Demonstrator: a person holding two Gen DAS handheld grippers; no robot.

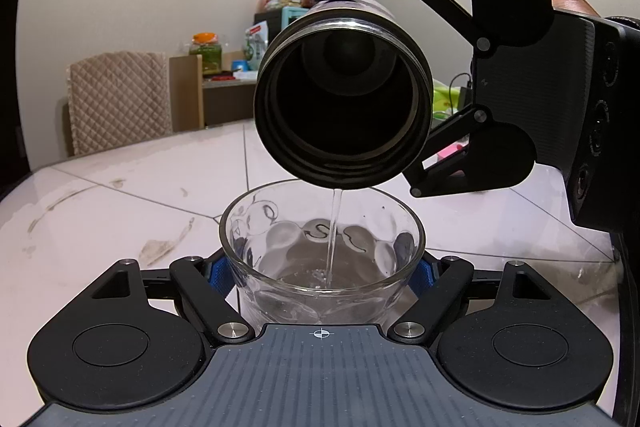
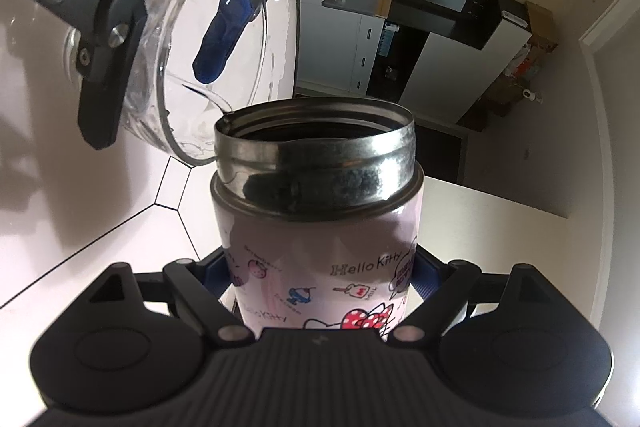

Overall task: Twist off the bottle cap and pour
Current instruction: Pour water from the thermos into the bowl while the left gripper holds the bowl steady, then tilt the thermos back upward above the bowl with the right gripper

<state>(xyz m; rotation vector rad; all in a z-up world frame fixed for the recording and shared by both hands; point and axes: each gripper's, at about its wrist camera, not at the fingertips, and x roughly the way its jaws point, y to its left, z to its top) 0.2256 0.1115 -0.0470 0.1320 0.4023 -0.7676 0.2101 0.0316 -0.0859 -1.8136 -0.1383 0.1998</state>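
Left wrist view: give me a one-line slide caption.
Right claw tips the open steel bottle, pouring a thin water stream into the glass cup gripped by the left claw.

Between my right fingers I count one bottle [image 2: 320, 227], open at the mouth, and one thin stream of water [image 1: 334, 239] falling from its rim. Between my left fingers stands one glass bowl [image 1: 320, 267]. I have two grippers: my left gripper [image 1: 320, 273] closed around the bowl, my right gripper [image 2: 322, 283] clamped around the bottle. Under both lies one tiled table [image 1: 120, 211]. Beyond my left fingers stands one padded chair [image 1: 116, 99], and beyond it several jars, too blurred to count.
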